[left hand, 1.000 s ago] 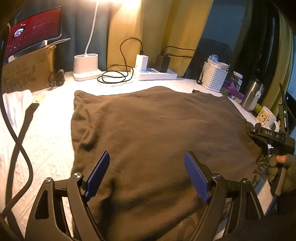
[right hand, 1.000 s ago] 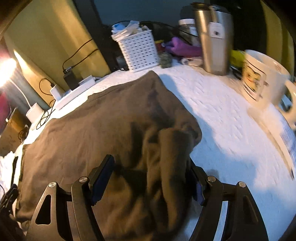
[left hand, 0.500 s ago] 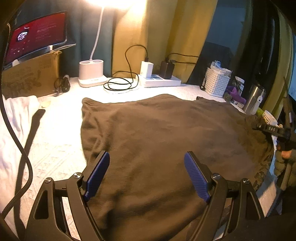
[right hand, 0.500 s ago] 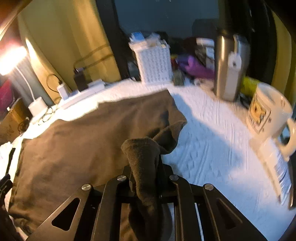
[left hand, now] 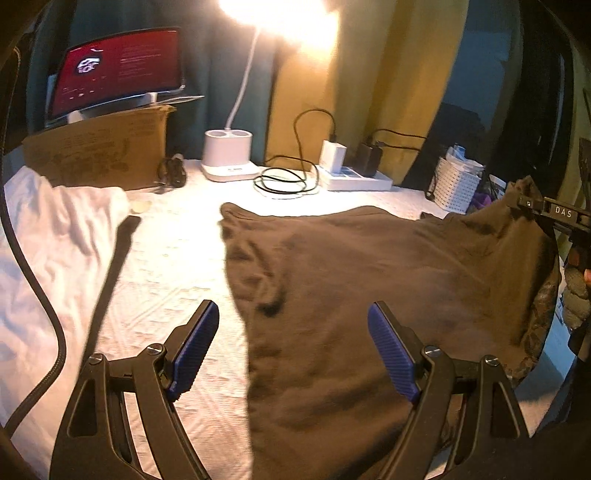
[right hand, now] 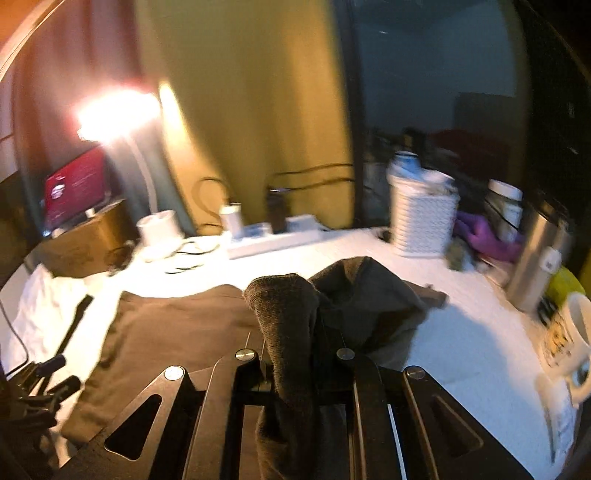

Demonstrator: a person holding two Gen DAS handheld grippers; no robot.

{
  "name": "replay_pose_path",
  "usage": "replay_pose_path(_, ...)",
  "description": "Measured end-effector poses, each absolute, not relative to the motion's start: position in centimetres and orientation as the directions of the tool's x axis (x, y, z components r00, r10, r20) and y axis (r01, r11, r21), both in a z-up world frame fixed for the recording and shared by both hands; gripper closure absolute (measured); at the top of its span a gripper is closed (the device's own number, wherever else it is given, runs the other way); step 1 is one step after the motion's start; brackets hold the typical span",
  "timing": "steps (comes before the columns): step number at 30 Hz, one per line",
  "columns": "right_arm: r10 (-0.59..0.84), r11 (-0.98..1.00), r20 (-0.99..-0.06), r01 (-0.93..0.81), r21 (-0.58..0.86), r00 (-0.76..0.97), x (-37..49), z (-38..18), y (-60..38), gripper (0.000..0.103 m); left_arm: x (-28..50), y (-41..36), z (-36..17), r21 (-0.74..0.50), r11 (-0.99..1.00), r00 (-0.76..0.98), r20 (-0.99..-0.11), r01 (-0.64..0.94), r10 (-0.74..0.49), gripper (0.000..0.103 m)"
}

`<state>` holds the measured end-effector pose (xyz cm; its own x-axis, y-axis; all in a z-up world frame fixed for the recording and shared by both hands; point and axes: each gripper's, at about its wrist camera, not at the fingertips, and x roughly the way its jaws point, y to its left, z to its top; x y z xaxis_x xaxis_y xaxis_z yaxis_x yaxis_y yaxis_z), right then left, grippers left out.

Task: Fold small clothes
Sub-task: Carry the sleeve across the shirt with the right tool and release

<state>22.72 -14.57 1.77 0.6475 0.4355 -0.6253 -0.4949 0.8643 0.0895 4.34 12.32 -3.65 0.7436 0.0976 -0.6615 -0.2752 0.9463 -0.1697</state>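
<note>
Spread flat on the white textured surface (left hand: 173,258): brown knit garment (left hand: 369,280), long axis left-right. Right gripper (right hand: 295,369) fingers clamped on its raised edge; left gripper (left hand: 293,354) fingers wide apart, empty.

A dim room lit by one warm desk lamp (left hand: 277,14) at the back, its head blown out to white glare. Light pools on the white bedcover (left hand: 177,251) near the lamp and fades to deep shadow at the edges. Both fisheye views bend and darken at the rim. The right wrist view is smeared with motion blur; the white basket (right hand: 421,225) and mug (right hand: 572,339) look soft.
</note>
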Motion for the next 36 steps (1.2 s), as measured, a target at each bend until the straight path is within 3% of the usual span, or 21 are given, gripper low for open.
replay_pose_path(16, 0.589, 0.652, -0.702, -0.749, 0.121, 0.400, 16.8, -2.4, -1.0, 0.091, 1.1, 17.1, -4.0, -0.180, 0.900, 0.716, -0.675, -0.397, 0.181, 0.020)
replay_pose_path(36, 0.551, 0.482, -0.813, -0.867, 0.126, 0.188, 10.7, -7.5, 4.0, 0.089, 0.9, 17.9, -3.7, -0.156, 0.898, 0.699, -0.686, -0.412, 0.202, 0.020)
